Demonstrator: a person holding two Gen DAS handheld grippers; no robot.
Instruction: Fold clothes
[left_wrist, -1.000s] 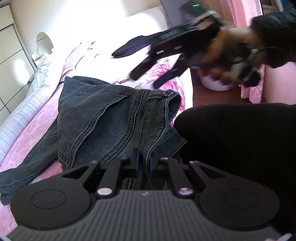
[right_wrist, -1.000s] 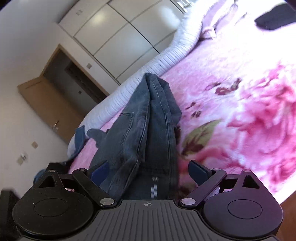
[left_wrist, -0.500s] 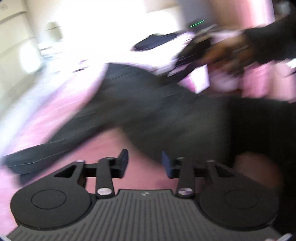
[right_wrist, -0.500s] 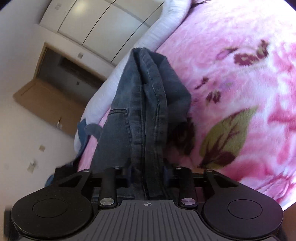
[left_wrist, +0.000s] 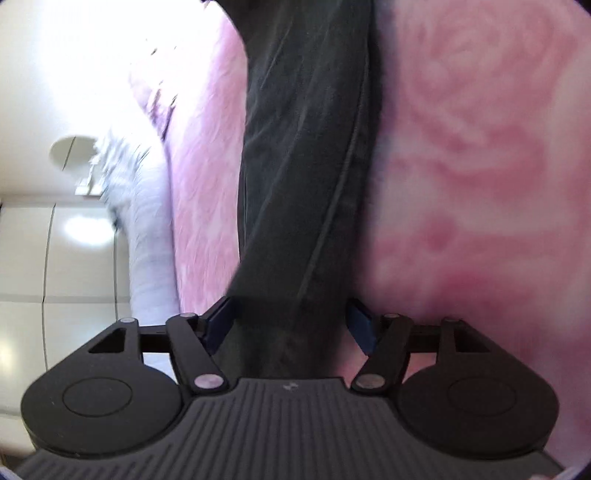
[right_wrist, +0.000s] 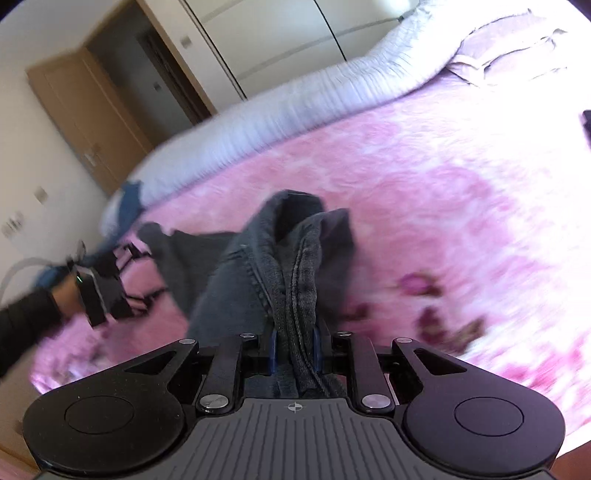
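Left hand-held gripper (left_wrist: 291, 325) spread wide around a dark denim leg of the jeans (left_wrist: 306, 166), fingers not pressing the cloth. Jeans stretched across the pink floral blanket (right_wrist: 424, 221) on the bed. Right hand-held gripper (right_wrist: 294, 349) pinching a bunched seam of the jeans, raised off the blanket.

Pink floral blanket (right_wrist: 424, 192), white quilt (right_wrist: 280, 110), wooden door (right_wrist: 81, 107).

Stitched dark denim jeans (right_wrist: 295, 280) on fluffy pink plush blanket (right_wrist: 424, 206)
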